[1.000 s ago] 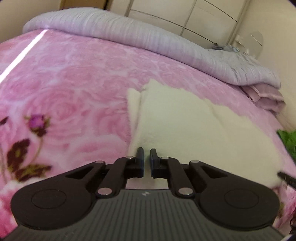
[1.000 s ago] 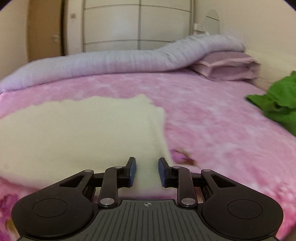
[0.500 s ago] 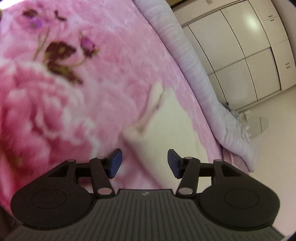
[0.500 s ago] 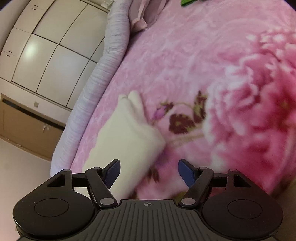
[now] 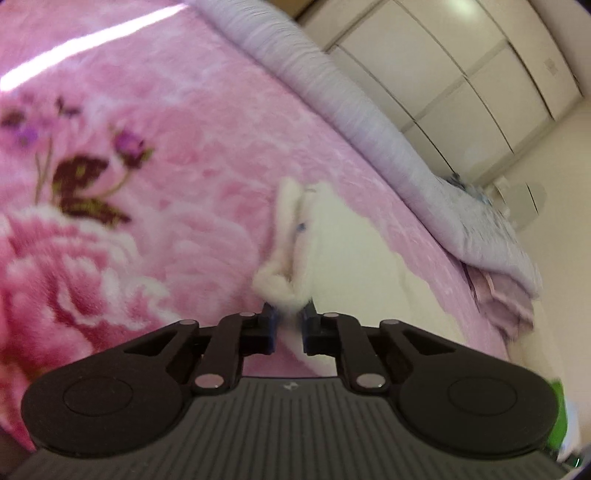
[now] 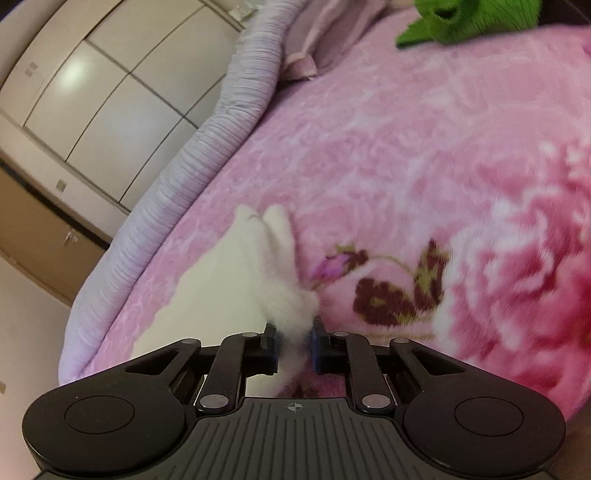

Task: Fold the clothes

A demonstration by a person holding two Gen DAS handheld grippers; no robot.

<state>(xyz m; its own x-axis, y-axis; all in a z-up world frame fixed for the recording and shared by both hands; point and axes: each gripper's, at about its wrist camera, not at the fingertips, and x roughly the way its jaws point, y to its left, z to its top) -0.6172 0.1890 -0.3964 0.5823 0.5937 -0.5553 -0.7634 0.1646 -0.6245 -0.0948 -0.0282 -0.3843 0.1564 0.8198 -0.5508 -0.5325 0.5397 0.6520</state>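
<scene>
A cream fleece garment point(image 5: 354, 254) lies spread on a pink floral blanket point(image 5: 155, 206). My left gripper point(image 5: 288, 321) has its jaws closing on the garment's near left corner, and the bunched fleece is pinched between the blue pads. In the right wrist view the same cream garment point(image 6: 236, 280) shows its near right corner squeezed between the pads of my right gripper point(image 6: 294, 345), whose jaws are closing too. Both views are tilted by a rolled wrist.
A lilac duvet point(image 5: 354, 110) runs along the far side of the bed, with a pillow point(image 5: 506, 295) at its end. A green garment point(image 6: 465, 18) lies on the blanket at the top right. White wardrobe doors point(image 6: 96, 96) stand behind.
Both grippers opened wide half a second ago and have now closed on the garment's near corners. Both wrists rolled, so the views tilted.
</scene>
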